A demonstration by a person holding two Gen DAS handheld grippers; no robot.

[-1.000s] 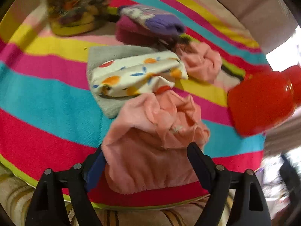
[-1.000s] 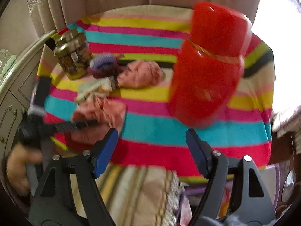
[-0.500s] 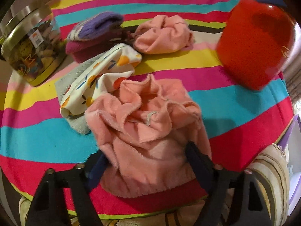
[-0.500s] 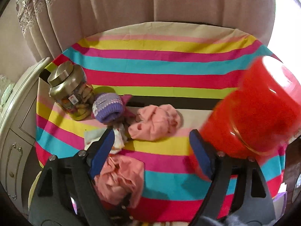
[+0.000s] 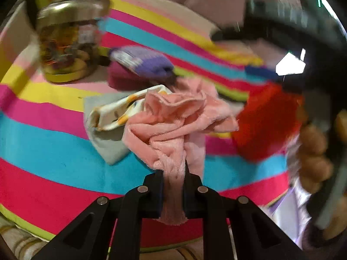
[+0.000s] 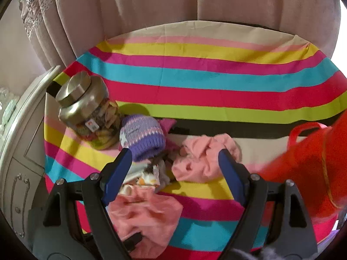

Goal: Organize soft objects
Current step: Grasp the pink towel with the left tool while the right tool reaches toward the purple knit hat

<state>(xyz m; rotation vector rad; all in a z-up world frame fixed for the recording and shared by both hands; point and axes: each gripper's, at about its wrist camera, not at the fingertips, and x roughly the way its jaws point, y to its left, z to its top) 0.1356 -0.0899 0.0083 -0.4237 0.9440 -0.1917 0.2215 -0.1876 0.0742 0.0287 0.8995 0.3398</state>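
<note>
1. Two grippers are mine: my left gripper [image 5: 173, 186] has just closed, its jaws pinching a fold of the pink towel [image 5: 173, 117], which bunches up just ahead of my fingertips.
2. My right gripper [image 6: 173, 169] is spread wide with nothing gripped; a second pink cloth [image 6: 203, 160] lies between its fingers.
3. Beyond the left finger sits the purple knit hat [image 6: 141, 136], touching a glass jar [image 6: 86, 108].
4. Right of my fingers is a red container [image 6: 308, 164] on the striped cloth [image 6: 195, 82].
</note>
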